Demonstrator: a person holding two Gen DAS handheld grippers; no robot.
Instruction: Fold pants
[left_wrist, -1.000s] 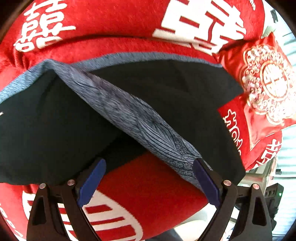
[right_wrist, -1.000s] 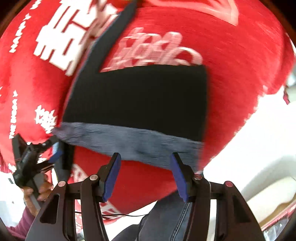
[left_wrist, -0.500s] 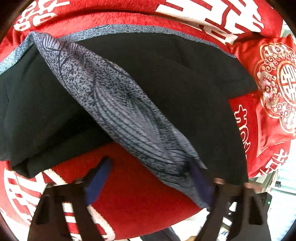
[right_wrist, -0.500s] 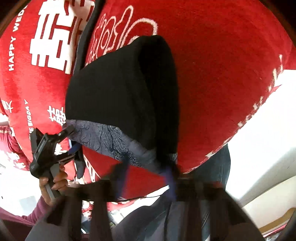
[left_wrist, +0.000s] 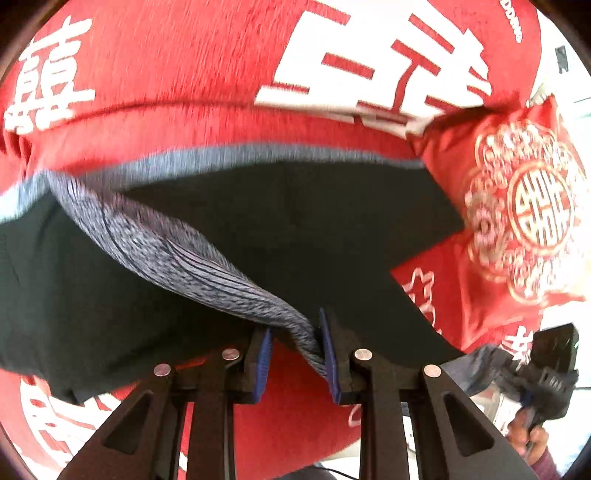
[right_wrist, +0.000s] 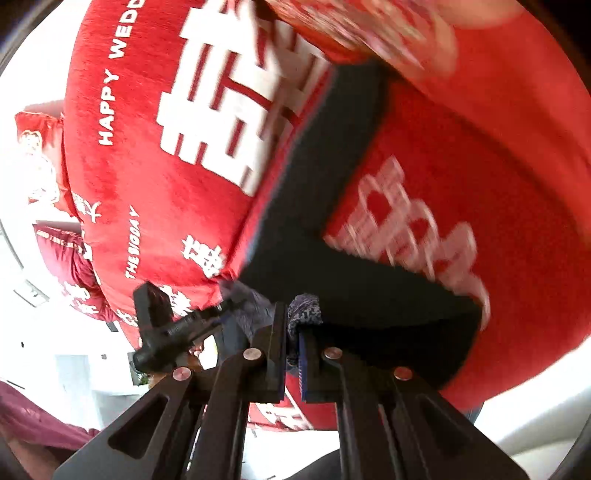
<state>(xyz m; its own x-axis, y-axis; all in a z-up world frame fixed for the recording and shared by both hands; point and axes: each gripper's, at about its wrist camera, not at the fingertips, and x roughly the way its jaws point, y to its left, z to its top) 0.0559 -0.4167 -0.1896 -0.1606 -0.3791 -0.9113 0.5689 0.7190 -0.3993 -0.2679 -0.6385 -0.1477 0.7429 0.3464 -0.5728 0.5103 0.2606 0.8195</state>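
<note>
Left hand-held gripper (left_wrist: 295, 339) and right hand-held gripper (right_wrist: 292, 332) each narrow on pants (left_wrist: 258, 221) waistband (left_wrist: 177, 251), pinch points blurred.

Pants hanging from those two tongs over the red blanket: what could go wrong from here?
1. The left tongs pinch only the edge of the grey waistband, so it might slip out.
2. The right tongs hold just a small bunch of cloth, which could pull free.
3. Most of the black pants lie slack on the red blanket, so the fold may wrinkle.
</note>
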